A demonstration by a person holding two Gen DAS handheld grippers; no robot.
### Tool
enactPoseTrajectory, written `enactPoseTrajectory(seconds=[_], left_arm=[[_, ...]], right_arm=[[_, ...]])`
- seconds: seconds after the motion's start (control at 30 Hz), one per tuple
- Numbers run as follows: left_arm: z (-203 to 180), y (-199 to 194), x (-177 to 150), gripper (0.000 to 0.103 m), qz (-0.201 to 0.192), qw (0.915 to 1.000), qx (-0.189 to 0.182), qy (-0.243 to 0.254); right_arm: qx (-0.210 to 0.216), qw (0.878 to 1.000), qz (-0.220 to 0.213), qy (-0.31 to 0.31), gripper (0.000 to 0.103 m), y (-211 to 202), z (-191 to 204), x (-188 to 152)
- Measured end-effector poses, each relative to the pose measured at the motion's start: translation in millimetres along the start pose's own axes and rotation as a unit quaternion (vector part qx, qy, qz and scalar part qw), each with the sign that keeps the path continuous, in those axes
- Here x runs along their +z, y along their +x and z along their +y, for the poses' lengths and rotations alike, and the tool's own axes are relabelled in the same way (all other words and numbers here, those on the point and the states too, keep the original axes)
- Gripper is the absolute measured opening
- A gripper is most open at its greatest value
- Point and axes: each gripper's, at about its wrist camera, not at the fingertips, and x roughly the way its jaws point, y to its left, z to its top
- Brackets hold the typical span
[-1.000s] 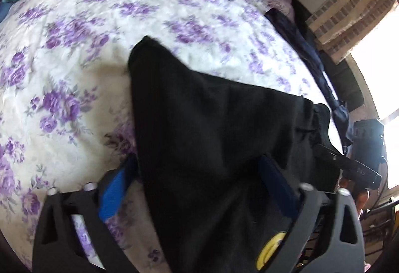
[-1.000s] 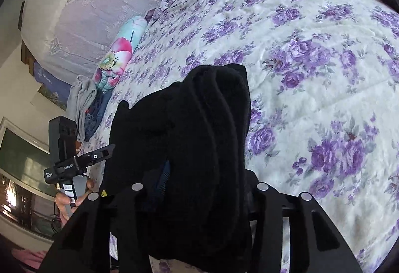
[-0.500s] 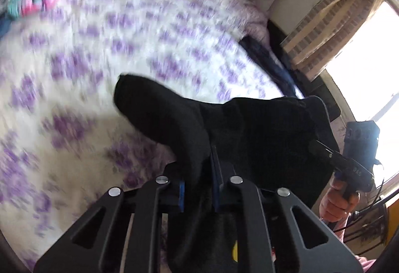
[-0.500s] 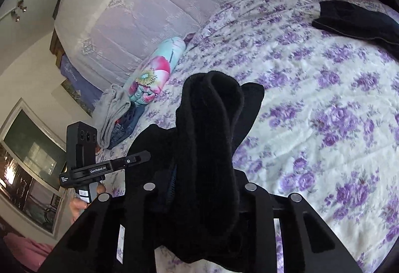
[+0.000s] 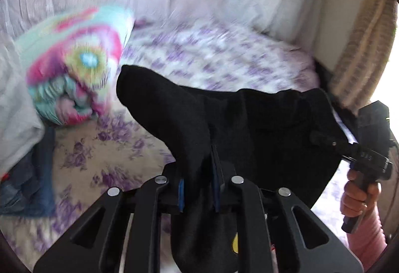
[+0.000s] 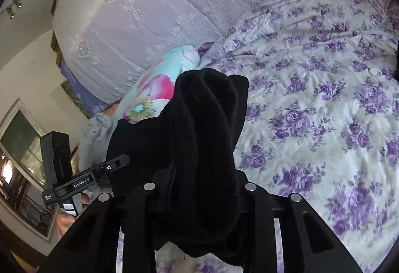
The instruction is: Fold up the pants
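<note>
Up in the air over the flowery bed [image 6: 324, 103], the soft, floppy black pants [image 5: 249, 123] hang between the left gripper [image 5: 198, 194] and right gripper [image 6: 199, 188], both pinching bunched cloth, best held by an edge.

The left hand-held gripper [image 5: 198, 188] tilts downward, its blue pads pinched close on black pants [image 5: 249, 123]. The right hand-held gripper [image 6: 203, 188] also tilts downward, its jaws seemingly clamped on a thick bunch that hides the pads. A hand [image 5: 359, 195] grips each handle.
</note>
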Motion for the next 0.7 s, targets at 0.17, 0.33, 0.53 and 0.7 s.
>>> enactPoseTrajectory(seconds=[0.17, 0.33, 0.53, 0.7], left_arm=[[35.6, 69.0, -23.7, 0.050, 0.040, 0.9964, 0.070, -0.024], [27.4, 5.1, -13.9, 0.097, -0.023, 0.9951, 0.082, -0.051], [-3.1, -78.1, -33.9, 0.099, -0.063, 0.9932, 0.080, -0.055], [-41.0, -108.2, -95.5, 0.099, -0.077, 0.9947, 0.066, -0.017]], right_arm=[[-0.088, 0.995, 0.040, 0.013, 0.054, 46.5, -36.2, -20.8], [-0.117, 0.993, -0.016, 0.005, 0.091, -12.1, -10.1, -19.6], [-0.155, 0.982, -0.099, -0.051, 0.097, -74.6, 49.3, -46.7], [-0.130, 0.980, -0.114, -0.099, 0.098, -79.0, 84.5, -102.3]])
